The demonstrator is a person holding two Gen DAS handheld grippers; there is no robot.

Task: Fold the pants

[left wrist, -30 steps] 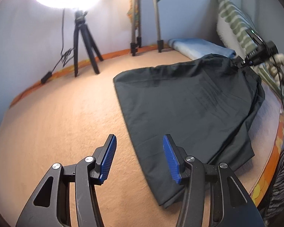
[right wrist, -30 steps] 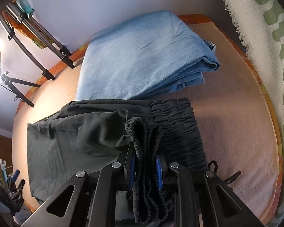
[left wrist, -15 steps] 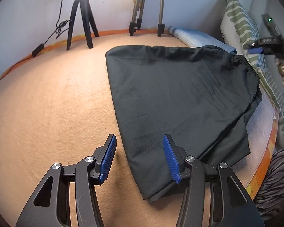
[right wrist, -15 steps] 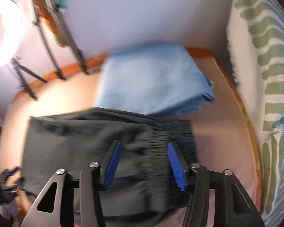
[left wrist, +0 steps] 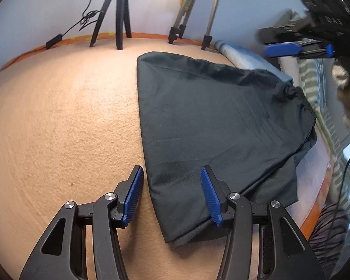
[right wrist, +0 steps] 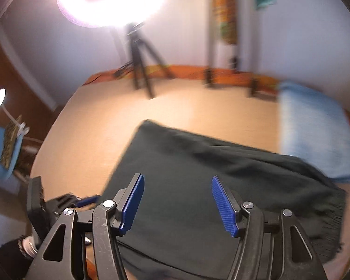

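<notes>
The pants point(left wrist: 210, 126) are dark, matt, smooth cloth. The bed cover point(left wrist: 65, 126) beneath is peach, rough and nubbly. Gripper pads point(left wrist: 134, 197) are ribbed blue plastic on glossy black plastic arms with shiny metal screws.

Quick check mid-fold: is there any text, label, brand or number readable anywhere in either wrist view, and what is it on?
"DAS": partial light letters on the black device at the upper right of the left wrist view, cut off and blurred, so the full word cannot be told.
Dark pants: no label or print visible.
Folded blue cloth: no text visible.
Right wrist view: motion-blurred, nothing readable.
</notes>
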